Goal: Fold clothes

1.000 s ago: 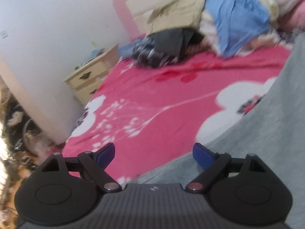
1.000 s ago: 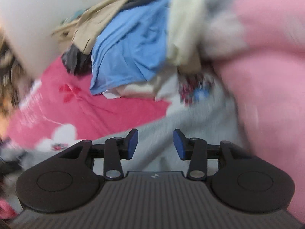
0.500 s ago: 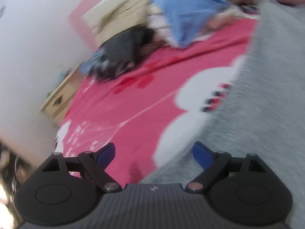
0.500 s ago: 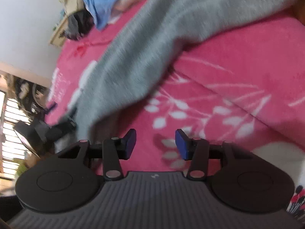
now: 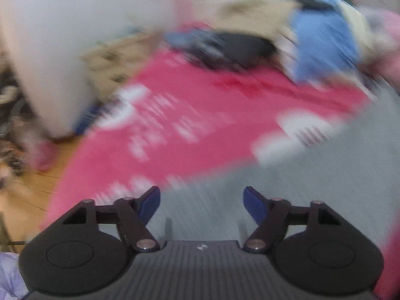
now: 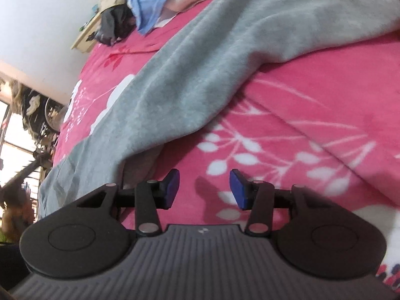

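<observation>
Grey fleece garment (image 6: 200, 57) lies spread across the bed's pink floral blanket (image 6: 312, 115), running from the far right down to the near left edge. My right hand-held gripper (image 6: 204, 190) hangs above bare blanket just beside the garment's near hem, its blue pads (image 6: 172, 187) spread apart with nothing between them. My left hand-held gripper (image 5: 201, 205) is seen through heavy blur; its jaws are closing, the pads (image 5: 150, 203) apart over the grey garment (image 5: 312, 187), and I cannot tell whether cloth lies between them. Beyond the garment, at the head of the bed, I see a heap of unfolded clothes (image 6: 130, 17), with a blue piece (image 6: 150, 2) on top and dark items beside it. A pale nightstand (image 6: 86, 35) stands against the white wall (image 6: 37, 25).
</observation>
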`<state>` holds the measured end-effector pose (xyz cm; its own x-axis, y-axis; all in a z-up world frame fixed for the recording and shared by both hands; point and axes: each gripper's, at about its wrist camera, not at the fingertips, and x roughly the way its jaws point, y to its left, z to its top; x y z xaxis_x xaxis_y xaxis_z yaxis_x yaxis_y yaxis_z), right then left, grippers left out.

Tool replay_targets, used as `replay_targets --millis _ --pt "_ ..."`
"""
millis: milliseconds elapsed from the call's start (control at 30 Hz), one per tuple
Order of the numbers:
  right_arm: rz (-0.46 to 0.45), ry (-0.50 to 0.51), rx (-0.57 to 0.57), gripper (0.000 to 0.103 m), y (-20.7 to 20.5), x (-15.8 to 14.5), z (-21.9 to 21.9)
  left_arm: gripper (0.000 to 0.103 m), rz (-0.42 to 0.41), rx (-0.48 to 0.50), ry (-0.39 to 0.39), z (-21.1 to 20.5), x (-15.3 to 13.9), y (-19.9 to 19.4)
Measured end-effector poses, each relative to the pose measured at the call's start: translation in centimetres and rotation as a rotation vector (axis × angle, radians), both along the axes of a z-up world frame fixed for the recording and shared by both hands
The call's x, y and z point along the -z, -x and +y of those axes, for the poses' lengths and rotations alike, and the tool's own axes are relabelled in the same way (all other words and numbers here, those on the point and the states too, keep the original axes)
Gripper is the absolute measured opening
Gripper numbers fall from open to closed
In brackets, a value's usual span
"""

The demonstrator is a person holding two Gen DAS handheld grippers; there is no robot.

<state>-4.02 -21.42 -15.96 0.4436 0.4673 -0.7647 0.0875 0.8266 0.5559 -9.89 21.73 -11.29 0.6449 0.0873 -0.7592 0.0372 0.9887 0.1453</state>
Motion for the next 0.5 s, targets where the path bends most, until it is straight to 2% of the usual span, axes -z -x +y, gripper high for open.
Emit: replay_targets --millis 67,167,200,233,267,367,433,467,500 --pt "-0.012 0.009 -0.025 0.045 -0.1 0.0 0.7 0.064 0.052 0.035 0.019 -0.4 1.9 0.9" --pt "-0.030 0.041 -0.049 0.044 0.0 0.0 1.3 0.062 0.110 -0.074 0.059 2.3 5.2 0.1" --pt "-0.033 0.049 -0.048 0.044 0.3 0.1 1.1 0.061 0.095 -0.112 0.086 3.8 5.7 -0.2" --pt "-0.032 0.058 -0.042 0.044 0.6 0.1 0.8 0.056 0.070 -0.134 0.145 5.3 5.8 -0.3" --pt "-0.029 0.068 -0.035 0.044 0.9 0.2 0.4 0.044 0.047 -0.162 0.199 6.8 5.6 -0.7" --pt "-0.016 0.082 -0.005 0.044 0.9 0.5 -0.4 0.036 -0.026 -0.241 0.257 10.6 4.6 -1.6" --pt "-0.009 0.078 0.006 0.044 0.9 0.7 -0.6 0.032 -0.045 -0.307 0.271 12.8 4.5 -1.7" --pt "-0.009 0.077 0.006 0.044 0.9 0.7 -0.7 0.023 -0.038 -0.330 0.310 13.9 4.5 -1.9" --pt "-0.011 0.082 0.003 0.044 0.9 0.7 -0.6 0.020 -0.031 -0.353 0.350 15.1 4.5 -2.0"
